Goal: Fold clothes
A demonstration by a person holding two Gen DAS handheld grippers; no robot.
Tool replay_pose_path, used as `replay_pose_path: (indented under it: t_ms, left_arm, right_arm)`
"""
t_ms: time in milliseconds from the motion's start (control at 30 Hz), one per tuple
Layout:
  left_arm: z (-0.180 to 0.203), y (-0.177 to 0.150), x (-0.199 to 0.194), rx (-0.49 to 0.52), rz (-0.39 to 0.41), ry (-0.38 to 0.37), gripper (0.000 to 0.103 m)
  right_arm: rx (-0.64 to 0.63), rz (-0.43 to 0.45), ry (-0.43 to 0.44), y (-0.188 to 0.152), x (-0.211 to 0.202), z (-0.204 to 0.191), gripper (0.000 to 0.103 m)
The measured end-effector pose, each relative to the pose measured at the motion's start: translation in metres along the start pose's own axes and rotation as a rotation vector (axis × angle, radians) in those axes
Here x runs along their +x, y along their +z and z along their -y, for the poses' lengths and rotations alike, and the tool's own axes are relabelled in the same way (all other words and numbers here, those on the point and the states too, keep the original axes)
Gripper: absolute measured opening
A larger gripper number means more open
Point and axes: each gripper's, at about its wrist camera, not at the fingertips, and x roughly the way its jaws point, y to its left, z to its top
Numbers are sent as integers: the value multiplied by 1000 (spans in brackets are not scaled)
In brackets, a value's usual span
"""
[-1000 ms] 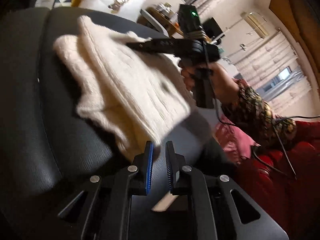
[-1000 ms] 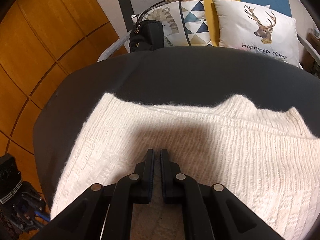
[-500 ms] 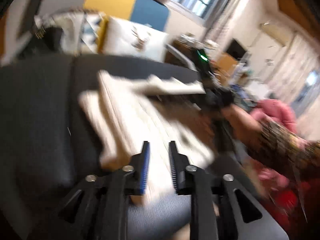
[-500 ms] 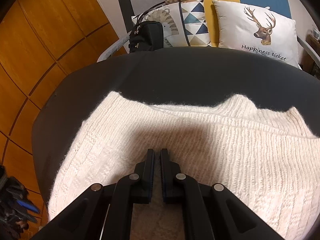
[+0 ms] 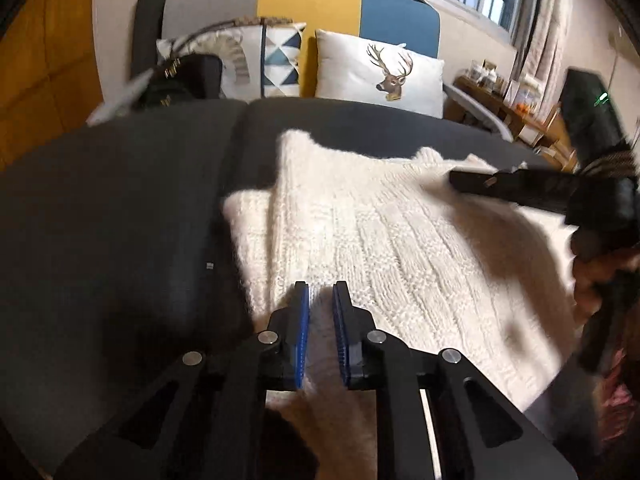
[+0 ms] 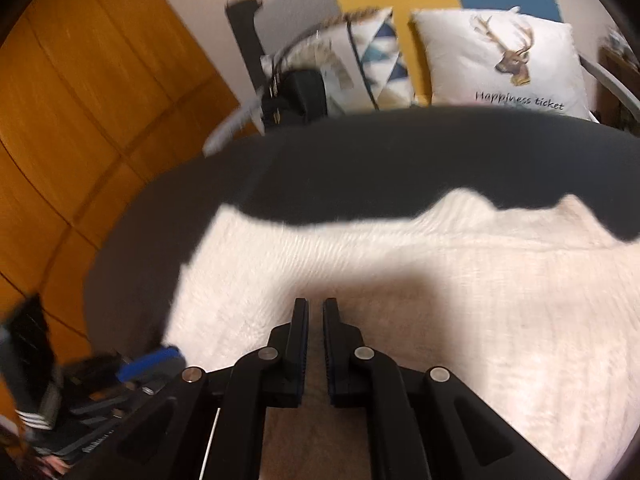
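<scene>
1. Where it lies on the dark grey upholstered seat, the cream ribbed-knit sweater is doubled into a thick slab, layers stepped at its 9 o'clock edge.
2. Long axis: ribs run from 6 toward 12 o'clock in the left view.
3. Left gripper: blue-padded jaws narrowly parted, knit between them at the 6 o'clock hem; whether clamped, cannot tell.
4. Right gripper: jaws nearly closed over the knit; grip unclear. It enters from 3 o'clock.
5. Left is nearer the stepped edge.
6. Deer-print white cushion at 12 o'clock.
</scene>
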Motion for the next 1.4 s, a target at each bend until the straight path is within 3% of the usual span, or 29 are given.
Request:
replay_pose_path:
  t_ms: [67, 200, 400, 467, 533, 633, 800, 933, 1133, 1300, 1400]
  left_arm:
    - [1, 5, -6, -22, 26, -18, 15]
    - [9, 36, -7, -109, 99, -127, 17]
    - [69, 69, 58, 62, 2, -50, 17]
    - [73, 68, 75, 74, -20, -9, 18]
    - [68, 65, 81, 45, 11, 39, 18]
    - [58, 61, 81, -16, 27, 12, 27]
    - [40, 52, 81, -117, 55, -33, 29]
    - [35, 51, 79, -155, 61, -56, 29]
    - [47, 62, 60, -138, 87, -49, 29]
    - [73, 79, 71, -18, 74, -25, 36]
    - [69, 81, 97, -7, -9, 17, 36]
  right_arm:
    - [-13, 32, -34, -5, -17, 5, 7]
    - [-69, 48, -116, -13, -36, 17, 10]
    - [-139, -15, -38, -19, -26, 13, 10]
    - [-202, -55, -68, -22, -16, 5, 10]
    - [-234, -75, -97, -19, -7, 3, 8]
    - [-209, -109, -114, -4, 7, 7, 4]
    - [-198, -132, -186, 17, 37, 15, 3]
    - [-162, -77, -164, 19, 40, 23, 2]
    - [-45, 84, -125, 13, -20, 39, 6]
    - [-78, -8, -152, 8, -30, 46, 10]
    - [-101, -83, -197, 8, -15, 52, 9]
